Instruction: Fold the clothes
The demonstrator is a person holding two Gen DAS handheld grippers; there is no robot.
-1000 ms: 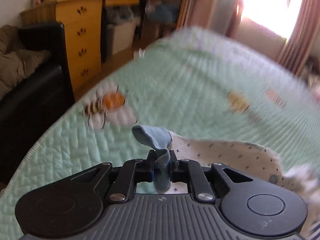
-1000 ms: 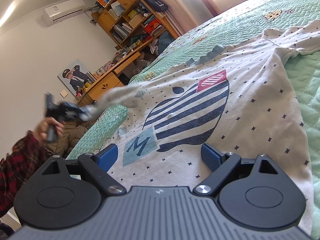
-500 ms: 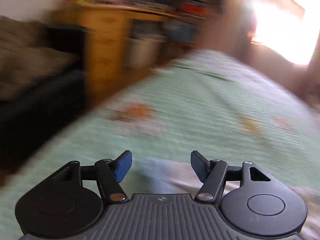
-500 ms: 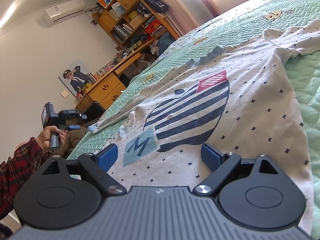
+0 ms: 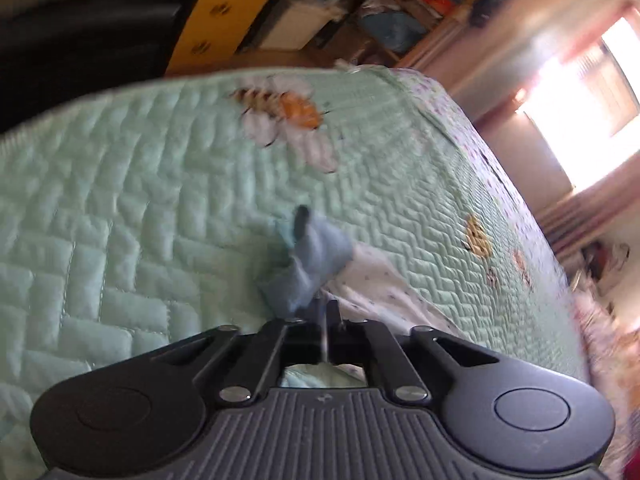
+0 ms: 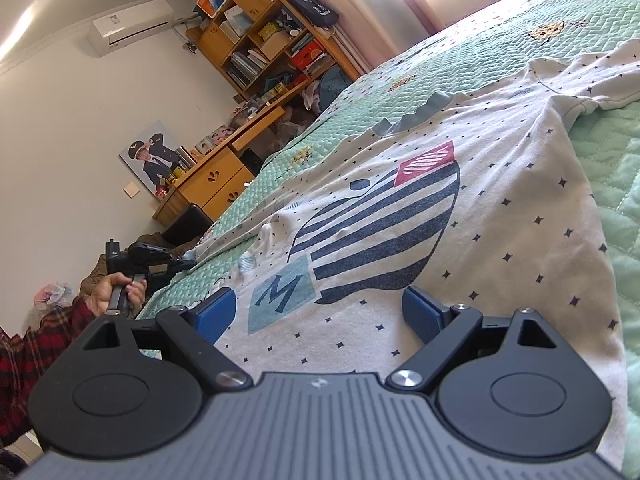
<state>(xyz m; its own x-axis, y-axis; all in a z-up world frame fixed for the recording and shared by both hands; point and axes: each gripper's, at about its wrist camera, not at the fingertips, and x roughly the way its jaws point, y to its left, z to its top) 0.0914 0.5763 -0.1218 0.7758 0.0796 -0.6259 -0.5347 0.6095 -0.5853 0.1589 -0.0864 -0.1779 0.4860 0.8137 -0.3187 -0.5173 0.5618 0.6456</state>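
Observation:
A white long-sleeved shirt (image 6: 480,208) with a striped navy print and small dark stars lies spread flat on the bed. Its left sleeve (image 5: 372,280) stretches toward the bed's edge and ends in a blue cuff (image 5: 316,256). My left gripper (image 5: 318,318) is closing its jaws, and the bunched cuff is pinched between them just above the quilt. In the right wrist view the left gripper (image 6: 188,265) shows small at the sleeve's end, in a person's hand (image 6: 116,290). My right gripper (image 6: 320,312) hangs open over the shirt's lower hem, its blue pads (image 6: 214,314) wide apart and touching nothing.
The bed carries a mint quilted cover (image 5: 120,200) with bee pictures (image 5: 280,108). Beyond its edge stand a wooden dresser (image 5: 224,12), a black chair (image 5: 80,40) and a full bookshelf (image 6: 260,40). A red plaid sleeve (image 6: 24,352) is at the lower left.
The left gripper opened and dropped the lifted cuff, rolled and sank toward the quilt, then closed on the cuff again. The sleeve now lies on the bed. The right gripper kept still.

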